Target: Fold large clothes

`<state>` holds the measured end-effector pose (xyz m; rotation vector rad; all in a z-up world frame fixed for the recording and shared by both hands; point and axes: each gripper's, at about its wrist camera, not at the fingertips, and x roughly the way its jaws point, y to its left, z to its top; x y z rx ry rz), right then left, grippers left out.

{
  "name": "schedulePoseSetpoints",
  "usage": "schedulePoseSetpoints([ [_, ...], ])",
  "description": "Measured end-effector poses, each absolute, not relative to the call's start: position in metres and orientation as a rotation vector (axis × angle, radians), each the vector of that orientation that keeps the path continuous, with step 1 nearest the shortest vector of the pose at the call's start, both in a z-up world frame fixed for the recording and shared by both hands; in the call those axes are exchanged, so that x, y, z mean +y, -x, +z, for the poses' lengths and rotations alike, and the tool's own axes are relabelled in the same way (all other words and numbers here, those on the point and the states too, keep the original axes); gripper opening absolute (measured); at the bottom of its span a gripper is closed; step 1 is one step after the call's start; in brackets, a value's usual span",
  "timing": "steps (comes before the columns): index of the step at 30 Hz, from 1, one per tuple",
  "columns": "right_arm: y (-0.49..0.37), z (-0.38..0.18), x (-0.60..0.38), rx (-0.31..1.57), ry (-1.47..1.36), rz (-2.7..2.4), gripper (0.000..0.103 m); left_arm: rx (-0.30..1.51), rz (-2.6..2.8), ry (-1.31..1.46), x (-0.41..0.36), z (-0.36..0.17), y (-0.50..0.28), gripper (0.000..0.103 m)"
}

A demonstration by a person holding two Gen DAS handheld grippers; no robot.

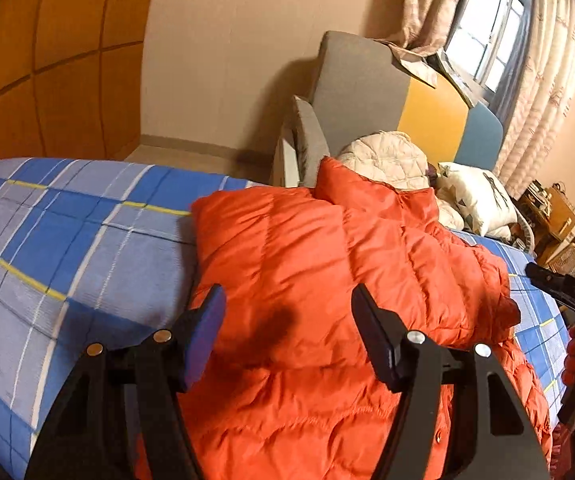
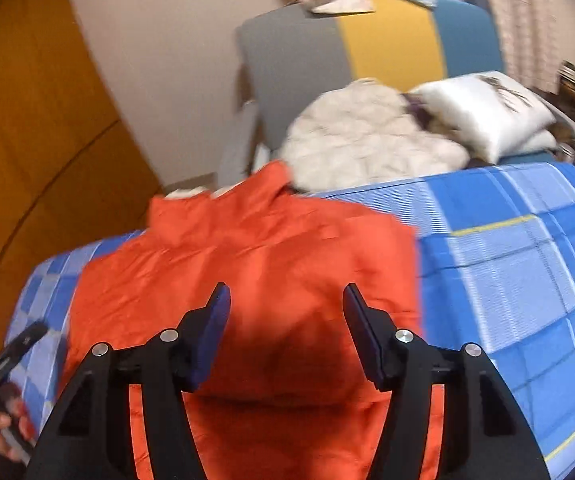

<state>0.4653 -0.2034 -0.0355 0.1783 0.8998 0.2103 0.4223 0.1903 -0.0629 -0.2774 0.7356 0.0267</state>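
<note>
Your left gripper (image 1: pixel 287 300) and right gripper (image 2: pixel 286 300) hover, fingers spread wide and empty, over the orange puffer jacket (image 1: pixel 327 248) at frame center on the bed (image 1: pixel 67 232).

Bed had a blue plaid sheet (image 1: pixel 71 232) with thin yellow and white lines. Far end: upholstered headboard (image 1: pixel 361 92) in three panels, grey, yellow, blue left to right. A white pillow (image 1: pixel 475 196) with a dark print lay against the blue panel, a second pillow under it. Orange-brown wardrobe doors (image 1: pixel 47 60) on the far left, plain beige wall (image 1: pixel 227 48) beside them. Window (image 1: pixel 487 28) above the headboard, patterned beige curtains (image 1: pixel 543 92) on both sides. Cluttered wooden furniture (image 1: pixel 559 216) far right, contents too blurred to identify.
</note>
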Motion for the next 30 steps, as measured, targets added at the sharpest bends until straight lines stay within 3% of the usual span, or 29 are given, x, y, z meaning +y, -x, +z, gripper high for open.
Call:
schedulePoseSetpoints([
  [18, -0.511, -0.123, -0.197, 1.065, -0.139, 0.135, 0.058, 0.903, 0.028, 0.257, 0.186, -0.131, -0.479, 0.065],
  [27, -0.513, -0.131, -0.185, 1.102, -0.081, 0.083, 0.058, 0.926, 0.060, 0.249, 0.184, -0.142, -0.481, 0.066],
  [30, -0.506, -0.118, -0.182, 1.112, -0.055, 0.068, 0.066, 0.906, 0.090, 0.235, 0.182, -0.135, -0.471, 0.070],
])
